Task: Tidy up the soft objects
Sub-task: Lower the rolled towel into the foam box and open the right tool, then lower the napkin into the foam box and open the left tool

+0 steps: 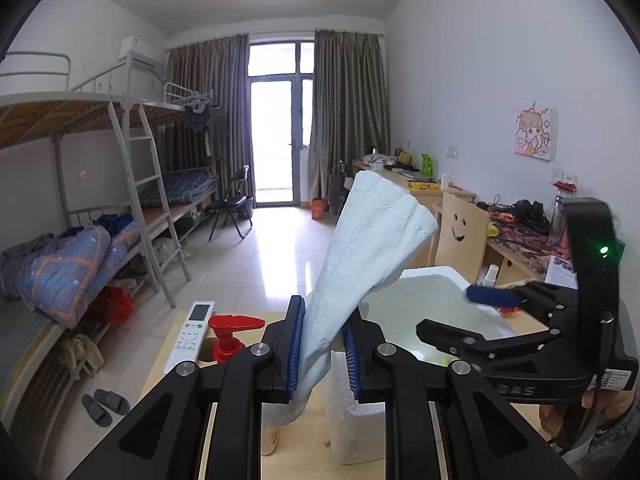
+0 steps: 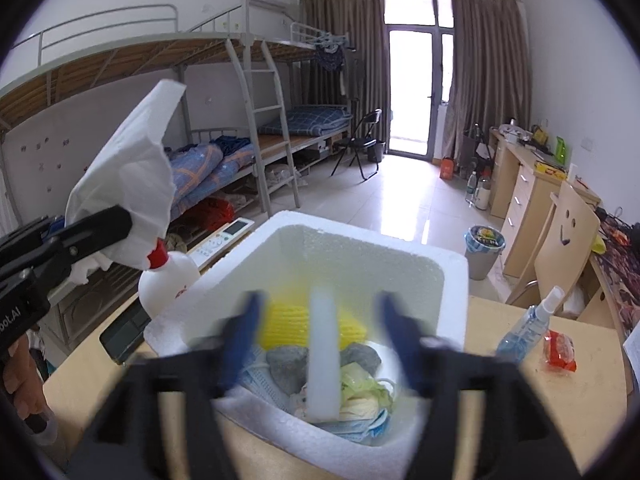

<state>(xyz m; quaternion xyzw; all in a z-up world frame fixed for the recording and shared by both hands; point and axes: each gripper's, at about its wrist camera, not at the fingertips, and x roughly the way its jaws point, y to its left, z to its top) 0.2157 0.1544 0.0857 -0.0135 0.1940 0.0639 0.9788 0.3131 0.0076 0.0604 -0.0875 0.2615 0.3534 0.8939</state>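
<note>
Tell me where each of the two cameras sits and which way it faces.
Left wrist: rides the left tongs, facing the balcony door; they clamp a white cloth; right tongs at right.
Right wrist: rides the open right tongs, looking down into the white foam box; a white strip stands between the fingers.
Shared: cloth, box, white remote control.

Foam box (image 2: 404, 260) on desk (image 2: 592, 364), pump bottle (image 2: 172, 280) left, spray bottle (image 2: 528, 328) right
</note>
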